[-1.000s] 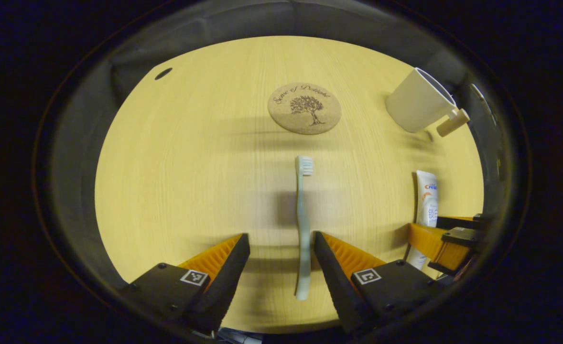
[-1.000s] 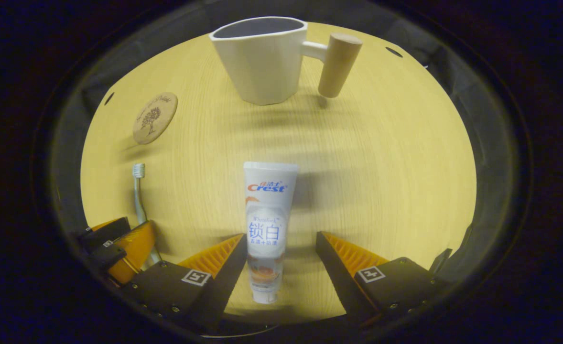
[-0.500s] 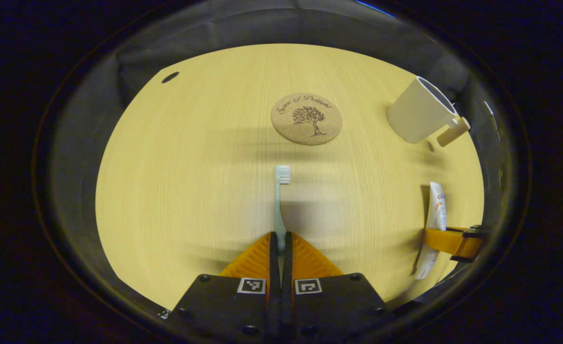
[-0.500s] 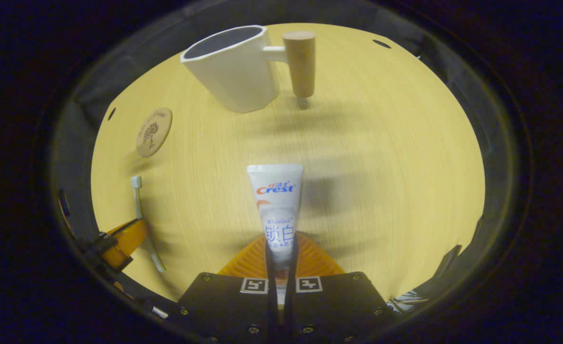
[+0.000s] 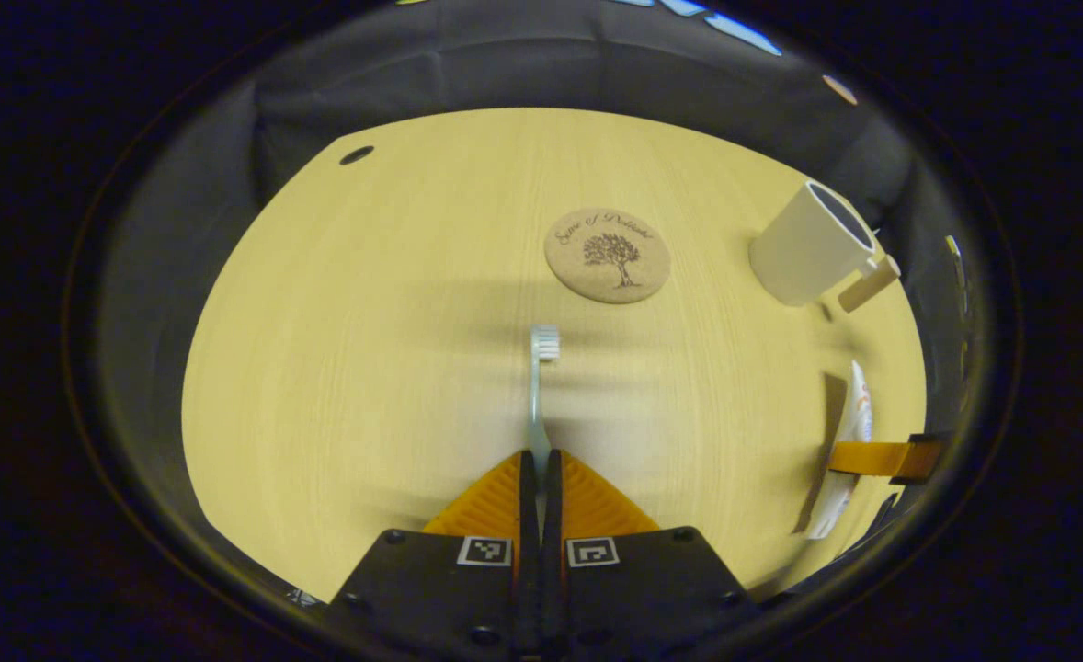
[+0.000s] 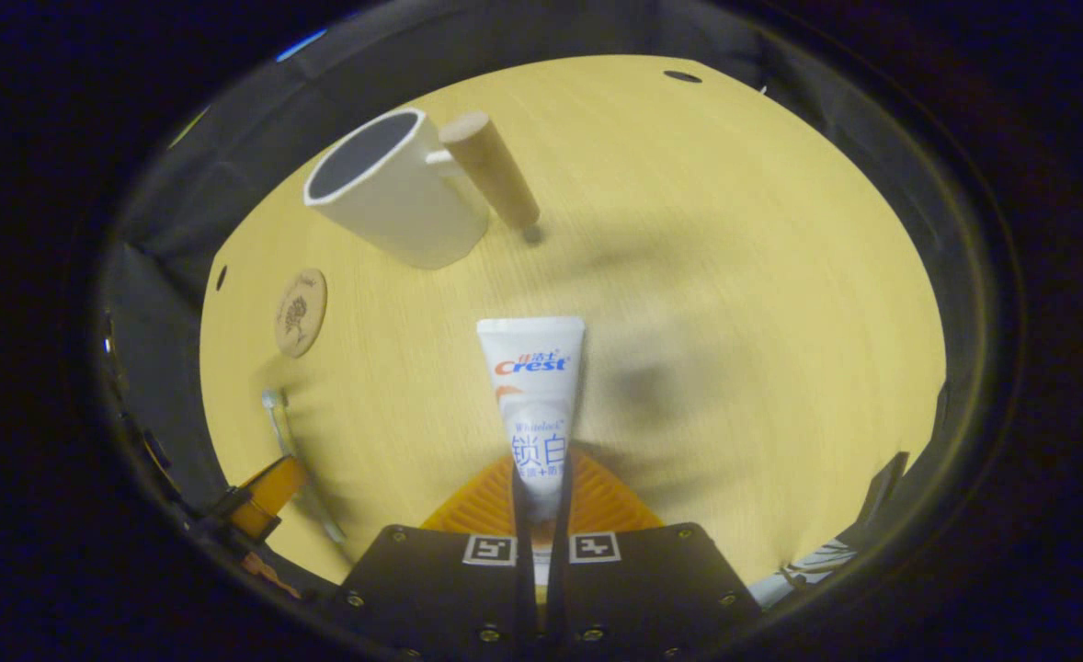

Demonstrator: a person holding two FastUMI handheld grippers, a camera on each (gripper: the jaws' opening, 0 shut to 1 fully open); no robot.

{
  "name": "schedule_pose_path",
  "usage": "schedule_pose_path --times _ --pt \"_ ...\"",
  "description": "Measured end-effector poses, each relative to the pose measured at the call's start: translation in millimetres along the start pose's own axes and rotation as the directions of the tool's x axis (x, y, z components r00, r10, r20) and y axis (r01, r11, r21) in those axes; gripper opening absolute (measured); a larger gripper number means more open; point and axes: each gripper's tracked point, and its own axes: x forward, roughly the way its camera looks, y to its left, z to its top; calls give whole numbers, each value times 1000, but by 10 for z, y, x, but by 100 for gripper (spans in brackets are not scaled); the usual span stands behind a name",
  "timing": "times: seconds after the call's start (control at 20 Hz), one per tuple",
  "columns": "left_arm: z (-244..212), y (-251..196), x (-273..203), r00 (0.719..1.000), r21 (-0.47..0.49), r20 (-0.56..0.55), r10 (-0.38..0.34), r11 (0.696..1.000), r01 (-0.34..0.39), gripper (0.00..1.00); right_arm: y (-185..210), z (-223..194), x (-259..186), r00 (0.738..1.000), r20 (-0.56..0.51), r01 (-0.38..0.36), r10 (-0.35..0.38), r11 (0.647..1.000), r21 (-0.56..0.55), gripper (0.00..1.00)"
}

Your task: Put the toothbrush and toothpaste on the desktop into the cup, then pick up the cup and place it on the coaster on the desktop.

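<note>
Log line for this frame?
left gripper shut on toothbrush | right gripper shut on toothpaste | cup empty

Left gripper view: coaster flat on counter, ahead of centre. Cup right of coaster, well apart, upright on counter. Brush between left tongs, head pointing toward coaster, short of it. Paste far right, nearer than cup, in right tongs.

Right gripper view: paste between right tongs, pointing ahead. Cup ahead-left. Coaster left of cup, nearer. Brush lower left, in left tongs.
</note>
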Motion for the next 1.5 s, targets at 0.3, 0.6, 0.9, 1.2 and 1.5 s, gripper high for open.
schedule_pose_path --times 0.3,0.6,0.9,1.2,1.5 --pt "323 -187 -299 995 64 97 -34 998 27 8 33 165 -158 990 132 -45 43 999 7 7" --pt "741 -419 -581 978 77 191 -85 994 71 8 69 391 -344 971 218 -93 95 996 -18 6" --pt "995 -514 -803 963 79 245 -110 993 93 8 156 832 -575 929 335 -149 160 987 -57 6" --pt "1002 -393 -890 965 55 243 -96 995 85 7 504 1427 -562 877 430 -197 215 976 -88 6" --pt "1007 -232 -987 968 37 243 -64 998 56 8 629 1799 -311 830 516 -196 212 977 -87 6"
